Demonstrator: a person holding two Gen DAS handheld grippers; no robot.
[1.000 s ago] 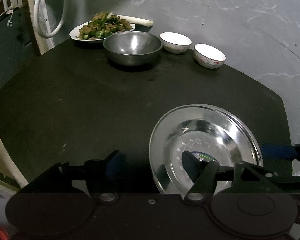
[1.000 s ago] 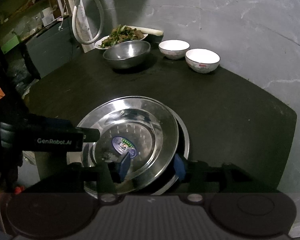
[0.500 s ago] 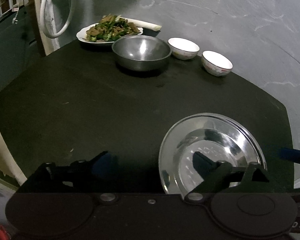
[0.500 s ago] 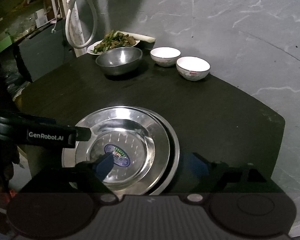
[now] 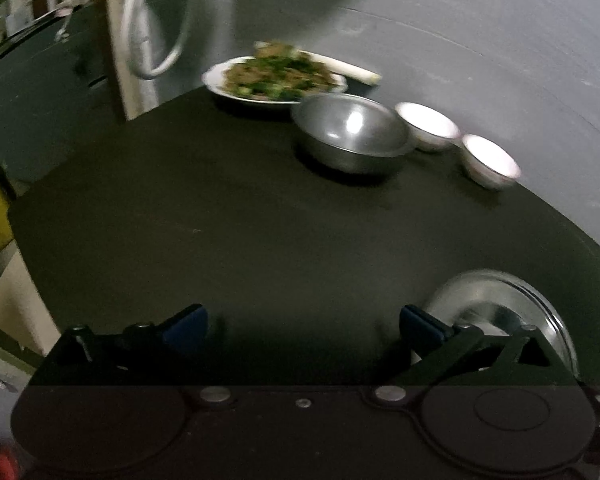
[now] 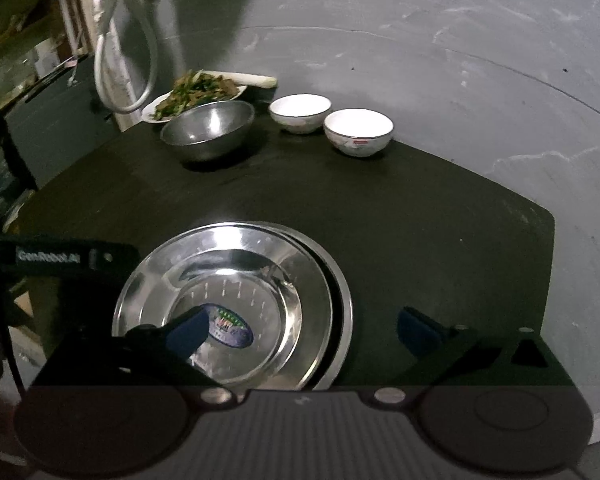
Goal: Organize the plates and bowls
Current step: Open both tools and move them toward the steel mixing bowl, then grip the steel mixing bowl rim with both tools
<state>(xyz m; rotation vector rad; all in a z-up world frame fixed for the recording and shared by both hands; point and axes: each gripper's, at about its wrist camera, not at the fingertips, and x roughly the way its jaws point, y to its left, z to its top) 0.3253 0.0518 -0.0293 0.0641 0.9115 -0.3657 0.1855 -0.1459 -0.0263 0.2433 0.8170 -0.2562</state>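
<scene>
Both sets of fingers spread wide, grasping nothing: right gripper [image 6: 301, 326] hangs over the stacked steel plates [image 6: 236, 304] at the near tabletop [image 6: 419, 220] edge, left gripper [image 5: 301, 322] just beside them. Likely next: steel bowl [image 6: 208, 128] and two white bowls [image 6: 331, 124] at the far edge. Approach low, pinch one rim squarely, avoid the food plate [image 6: 192, 94].

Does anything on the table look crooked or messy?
A little. The top steel plate sits off-centre on the steel plate under it, whose rim peeks out on the right only. A leek lies loose behind the food plate. Nothing looks spilled.
</scene>
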